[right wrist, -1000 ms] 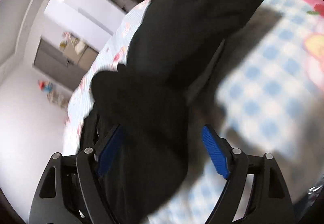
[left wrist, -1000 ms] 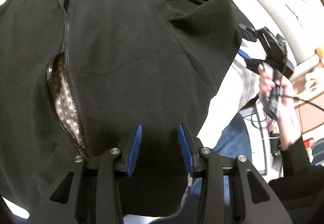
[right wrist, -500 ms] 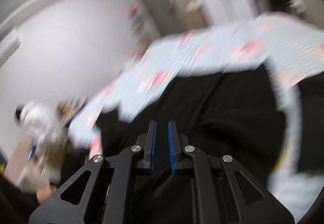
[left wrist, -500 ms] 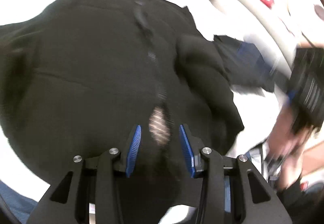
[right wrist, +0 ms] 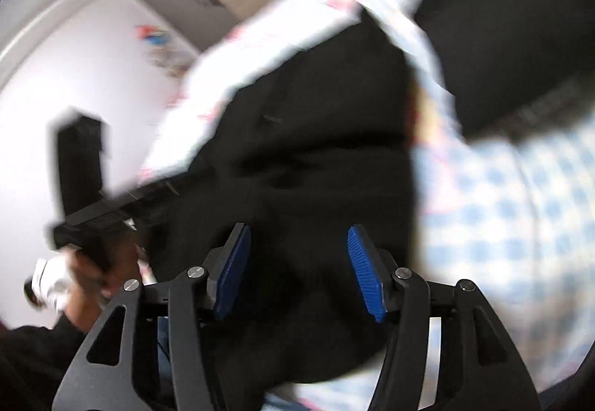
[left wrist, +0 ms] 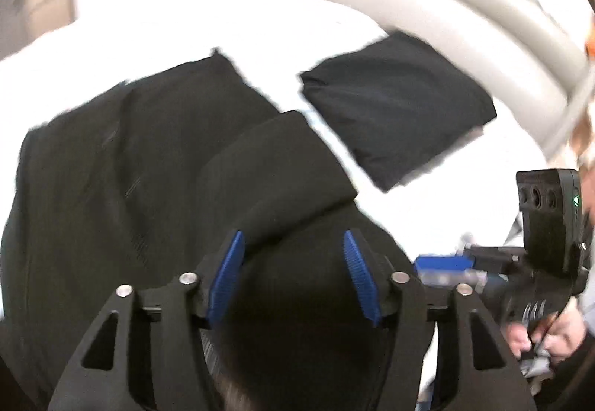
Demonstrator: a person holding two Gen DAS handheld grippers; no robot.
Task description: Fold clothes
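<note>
Now the black jacket (left wrist: 156, 165) is seen spread on the bed (left wrist: 230, 20), whose sheet is checked in pale blue. The left gripper (left wrist: 293, 262) is held just above the jacket's near edge, its jaws opening; dark cloth is seen between the blue pads (left wrist: 225, 273), but no pinch can be made out. The right gripper (right wrist: 299, 264) is likewise being opened over the same dark fabric, which lies between its fingers without being pressed. A second black garment (left wrist: 398, 113), already folded, is found farther back on the bed, apart from the jacket. Both views are blurred.
</note>
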